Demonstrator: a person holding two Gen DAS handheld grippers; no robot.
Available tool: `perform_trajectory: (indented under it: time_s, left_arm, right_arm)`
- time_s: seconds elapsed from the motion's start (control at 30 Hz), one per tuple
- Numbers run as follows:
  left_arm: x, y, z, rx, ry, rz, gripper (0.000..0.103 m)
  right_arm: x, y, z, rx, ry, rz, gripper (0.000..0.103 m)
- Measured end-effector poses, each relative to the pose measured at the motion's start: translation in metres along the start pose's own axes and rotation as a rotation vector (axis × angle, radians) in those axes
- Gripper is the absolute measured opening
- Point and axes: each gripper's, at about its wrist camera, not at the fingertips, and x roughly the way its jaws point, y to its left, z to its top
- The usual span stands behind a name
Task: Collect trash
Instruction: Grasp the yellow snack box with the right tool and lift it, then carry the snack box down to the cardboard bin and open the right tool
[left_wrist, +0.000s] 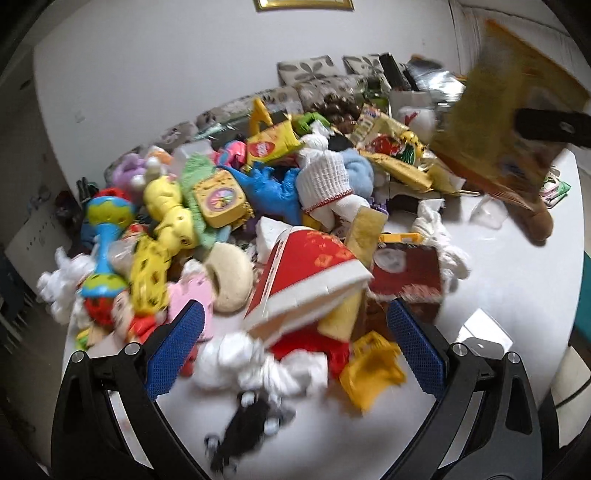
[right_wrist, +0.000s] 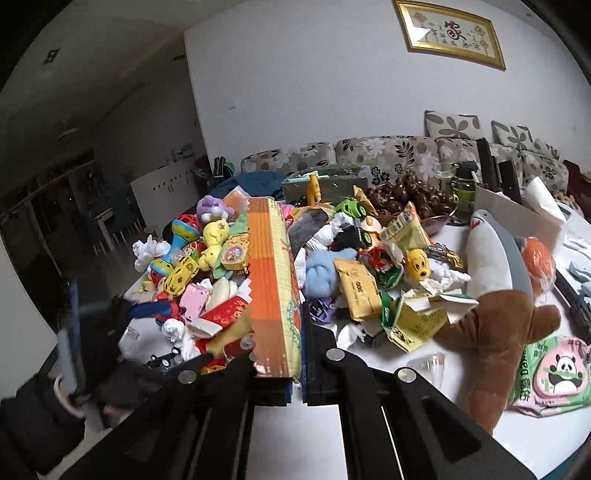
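Observation:
My right gripper (right_wrist: 295, 369) is shut on a long flat orange and yellow wrapper (right_wrist: 273, 277), held up over the heaped white table (right_wrist: 295, 435). In the left wrist view the same wrapper (left_wrist: 509, 122) is a blur at the upper right, with a black finger of the right gripper (left_wrist: 554, 125) across it. My left gripper (left_wrist: 295, 332) is open, its blue pads (left_wrist: 181, 347) wide apart above the near edge of the pile. Between the pads lie a red and white paper carton (left_wrist: 306, 273) and crumpled white tissue (left_wrist: 258, 362), neither touched.
Plastic toys, snack wrappers and tissue are mixed across the table. A brown plush (right_wrist: 491, 332), a shark plush (right_wrist: 491, 251) and a panda wipes pack (right_wrist: 554, 373) lie on the right. A bowl of chestnuts (right_wrist: 406, 199) stands at the back, with a flowered sofa (right_wrist: 388, 155) behind.

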Motion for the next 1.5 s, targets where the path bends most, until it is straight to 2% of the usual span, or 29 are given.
perform_trajectory:
  time_s: [0.07,0.1,0.13,0.17,0.2,0.23,0.27,0.37,0.47,0.53,0.6,0.67,0.77,0.83,0.87,0.9,1.0,1.1,1.13,1.17,1.2,1.23,1.3,1.33,1.37,1.43,1.5]
  left_arm:
    - [0.012,0.006,0.006,-0.015,-0.001,-0.009,0.094]
    - [0.018,0.011,0.009,-0.035,-0.009,-0.027,0.089]
    - [0.022,0.015,0.011,-0.050,-0.005,-0.046,0.048]
    - [0.031,0.021,0.014,-0.075,0.039,-0.062,0.033]
    - [0.032,0.026,0.016,-0.100,0.036,-0.055,0.031]
    - [0.027,0.031,0.016,-0.126,0.013,-0.049,0.023]
    - [0.022,0.035,0.016,-0.139,-0.007,-0.035,0.009]
    - [-0.007,0.045,0.018,-0.194,-0.053,-0.003,0.009]
    - [-0.060,0.047,0.022,-0.218,-0.144,0.015,0.009]
    - [-0.109,0.047,0.023,-0.218,-0.233,0.011,0.009]
    - [-0.145,0.044,0.021,-0.210,-0.277,-0.020,0.009]
    - [-0.180,0.036,0.005,-0.182,-0.303,-0.038,0.009]
    - [-0.212,0.021,-0.031,-0.127,-0.290,-0.051,0.010]
    - [-0.224,0.008,-0.066,-0.115,-0.245,-0.095,0.010]
    - [-0.225,0.003,-0.082,-0.110,-0.215,-0.113,0.010]
    - [-0.224,-0.003,-0.102,-0.106,-0.168,-0.136,0.010]
    - [-0.203,-0.022,-0.152,-0.080,-0.003,-0.128,0.011]
    - [-0.161,-0.024,-0.200,-0.137,0.183,-0.169,0.016]
    - [-0.147,-0.024,-0.213,-0.146,0.226,-0.181,0.030]
    - [-0.131,-0.027,-0.227,-0.145,0.277,-0.190,0.056]
    - [-0.114,-0.029,-0.241,-0.137,0.323,-0.168,0.071]
    - [-0.101,-0.032,-0.253,-0.122,0.353,-0.143,0.087]
    - [-0.083,-0.039,-0.270,-0.069,0.388,-0.108,0.087]
    - [-0.078,-0.040,-0.274,-0.053,0.405,-0.093,0.087]
    - [-0.077,-0.041,-0.275,-0.044,0.411,-0.084,0.087]
    - [-0.086,-0.036,-0.270,-0.049,0.375,-0.086,0.087]
    - [-0.105,-0.025,-0.256,-0.076,0.300,-0.102,0.087]
  right_arm:
    - [0.001,0.000,-0.006,-0.006,0.003,-0.003,0.002]
    - [0.002,-0.001,-0.008,-0.003,0.007,0.000,0.002]
    - [0.005,-0.003,-0.009,0.005,0.012,0.006,0.002]
    - [0.008,-0.003,-0.011,0.015,0.018,0.013,0.002]
    - [0.010,-0.002,-0.013,0.018,0.021,0.012,0.002]
    - [0.010,-0.002,-0.014,0.020,0.021,0.010,0.002]
    - [0.010,-0.002,-0.016,0.021,0.019,0.010,0.002]
    - [0.009,0.005,-0.016,0.016,0.018,0.013,0.003]
    - [0.002,0.015,-0.012,0.000,0.008,0.032,0.003]
    - [-0.007,0.023,-0.010,-0.014,0.001,0.059,0.003]
    - [-0.023,0.036,-0.012,-0.037,-0.005,0.117,0.003]
    - [-0.045,0.052,-0.020,-0.079,0.003,0.192,0.003]
    - [-0.071,0.072,-0.046,-0.131,0.085,0.316,0.003]
    - [-0.079,0.081,-0.070,-0.150,0.178,0.376,0.003]
    - [-0.081,0.086,-0.089,-0.157,0.253,0.404,0.003]
    - [-0.081,0.088,-0.102,-0.161,0.307,0.414,0.003]
    - [-0.070,0.095,-0.153,-0.202,0.483,0.397,0.003]
    - [-0.037,0.095,-0.201,-0.220,0.624,0.358,0.003]
    - [-0.024,0.095,-0.214,-0.225,0.658,0.341,0.007]
    - [-0.014,0.095,-0.224,-0.232,0.677,0.325,0.028]
    - [-0.001,0.095,-0.235,-0.252,0.696,0.285,0.046]
    - [0.014,0.094,-0.248,-0.285,0.702,0.220,0.071]
    - [0.024,0.094,-0.256,-0.339,0.700,0.167,0.062]
    - [0.025,0.092,-0.253,-0.351,0.692,0.143,0.055]
    - [0.022,0.091,-0.245,-0.341,0.668,0.147,0.053]
    - [0.006,0.089,-0.210,-0.284,0.540,0.189,0.055]
    - [-0.006,0.086,-0.177,-0.246,0.409,0.185,0.068]
